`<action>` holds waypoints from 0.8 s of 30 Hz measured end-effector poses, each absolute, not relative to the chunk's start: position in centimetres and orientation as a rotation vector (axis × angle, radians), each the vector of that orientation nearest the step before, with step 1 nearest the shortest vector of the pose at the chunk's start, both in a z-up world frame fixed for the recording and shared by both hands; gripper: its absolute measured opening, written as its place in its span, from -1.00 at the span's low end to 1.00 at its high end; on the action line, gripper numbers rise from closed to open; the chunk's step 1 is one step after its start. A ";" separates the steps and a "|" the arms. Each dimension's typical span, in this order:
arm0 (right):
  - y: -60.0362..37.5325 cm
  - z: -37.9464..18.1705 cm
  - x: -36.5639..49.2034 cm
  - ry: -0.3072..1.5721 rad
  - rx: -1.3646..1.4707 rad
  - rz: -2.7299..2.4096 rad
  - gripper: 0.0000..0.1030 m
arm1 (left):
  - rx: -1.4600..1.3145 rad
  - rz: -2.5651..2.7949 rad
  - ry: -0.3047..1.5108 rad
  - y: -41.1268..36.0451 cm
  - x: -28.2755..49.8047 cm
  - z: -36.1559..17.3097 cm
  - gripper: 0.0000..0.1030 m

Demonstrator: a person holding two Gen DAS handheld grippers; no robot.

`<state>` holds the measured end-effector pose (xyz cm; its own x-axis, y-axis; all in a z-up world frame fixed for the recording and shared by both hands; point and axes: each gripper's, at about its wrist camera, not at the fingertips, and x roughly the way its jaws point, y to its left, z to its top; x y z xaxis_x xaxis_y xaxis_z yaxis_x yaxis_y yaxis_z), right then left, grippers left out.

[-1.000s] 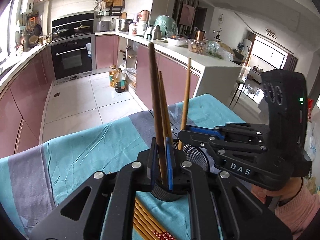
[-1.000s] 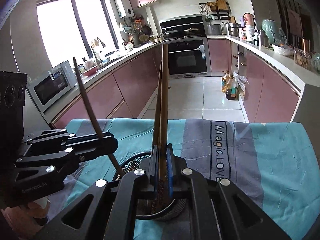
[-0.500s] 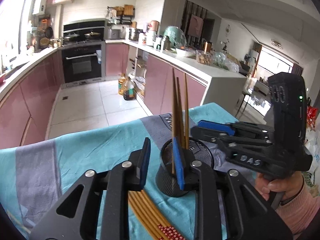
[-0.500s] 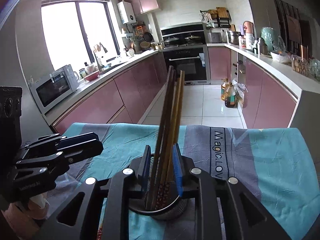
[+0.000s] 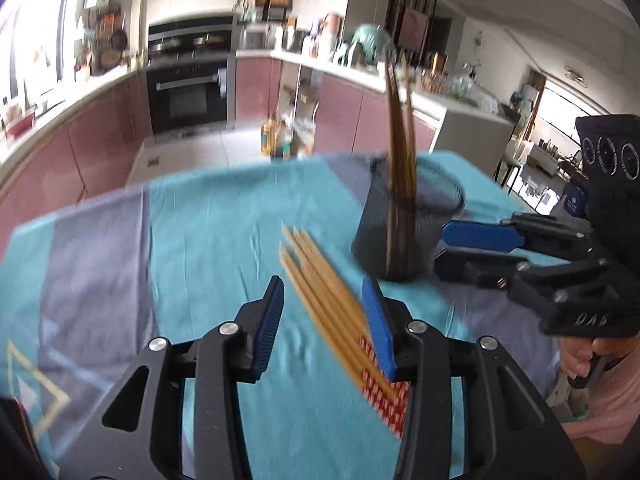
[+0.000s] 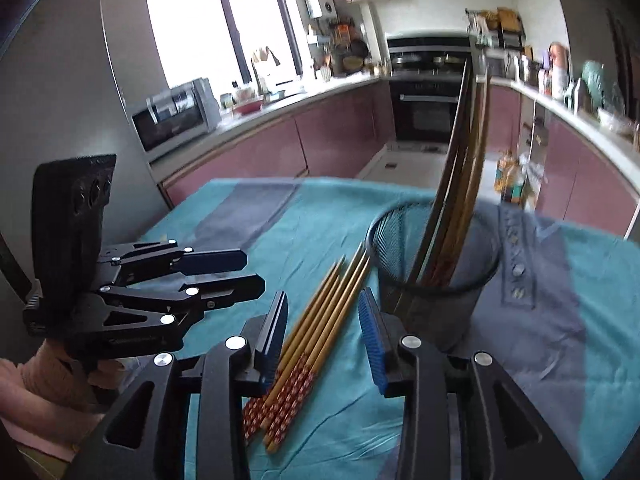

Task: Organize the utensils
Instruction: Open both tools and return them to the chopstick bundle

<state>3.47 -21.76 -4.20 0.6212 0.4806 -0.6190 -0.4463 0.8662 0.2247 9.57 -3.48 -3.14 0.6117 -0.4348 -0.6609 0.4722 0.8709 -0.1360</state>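
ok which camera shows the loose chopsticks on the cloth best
The right wrist view: the loose chopsticks lie sharp and nearly whole, red patterned ends included, beside the mesh cup. The left wrist view shows them blurred, partly hidden behind a blue pad of the left tongs.

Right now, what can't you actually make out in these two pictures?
- Left wrist view: loose chopsticks smeared by motion blur; their patterned ends hide behind the left gripper.
- Right wrist view: how many chopsticks stand in the mesh holder; they overlap.
- Right wrist view: the countertop items are too small and blurred to identify.
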 end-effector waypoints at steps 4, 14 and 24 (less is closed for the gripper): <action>-21.1 -7.6 4.2 0.825 0.072 0.516 -0.33 | 0.041 -0.516 0.818 -3.0 9.4 -6.0 -0.22; -20.7 -10.1 4.1 0.876 0.087 0.473 -0.33 | 0.034 -0.505 0.899 -3.9 9.3 -9.4 -0.21; -19.9 -10.8 4.7 0.890 0.054 0.449 -0.40 | 0.067 -0.486 0.908 -4.9 9.4 -10.0 -0.25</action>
<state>4.72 -19.91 -10.84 0.5430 0.4005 -0.7381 -0.3561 0.9058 0.2295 9.39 -4.87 -9.97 0.5149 -0.3763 -0.7702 0.4316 0.8901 -0.1464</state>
